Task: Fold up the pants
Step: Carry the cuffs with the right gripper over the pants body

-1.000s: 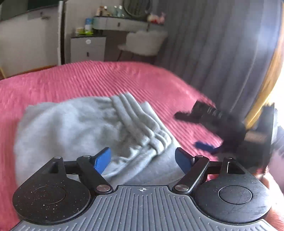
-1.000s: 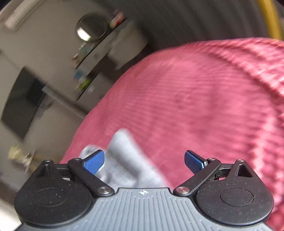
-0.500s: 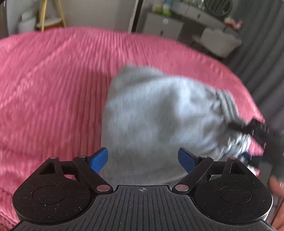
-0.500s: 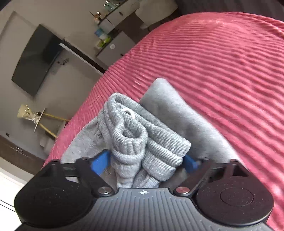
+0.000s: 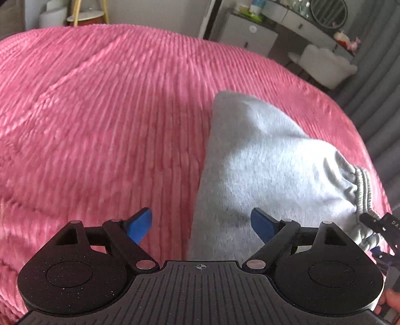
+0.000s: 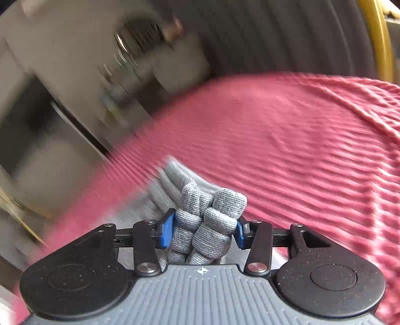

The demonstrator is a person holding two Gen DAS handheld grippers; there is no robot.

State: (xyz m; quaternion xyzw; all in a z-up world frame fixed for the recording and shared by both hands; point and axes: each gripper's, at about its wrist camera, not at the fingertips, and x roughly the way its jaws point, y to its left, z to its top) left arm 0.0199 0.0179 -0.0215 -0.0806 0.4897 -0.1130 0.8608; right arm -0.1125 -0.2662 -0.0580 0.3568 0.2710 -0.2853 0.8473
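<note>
The grey pants lie bunched on the pink bed. The right claw is clamped on their ribbed waistband, several layers thick; a thick bite like this could let one layer slip and skew the fold. The left claw gapes wide and empty over the pants' edge nearest it, anchoning nothing

Pink ribbed bedspread fills most of the left wrist view, same spread in the right. At 1 o'clock beyond it: white cabinet, vanity desk with round mirror, white chair. Grey curtain at 2 o'clock. Small round side table with yellow legs at 11 o'clock.
</note>
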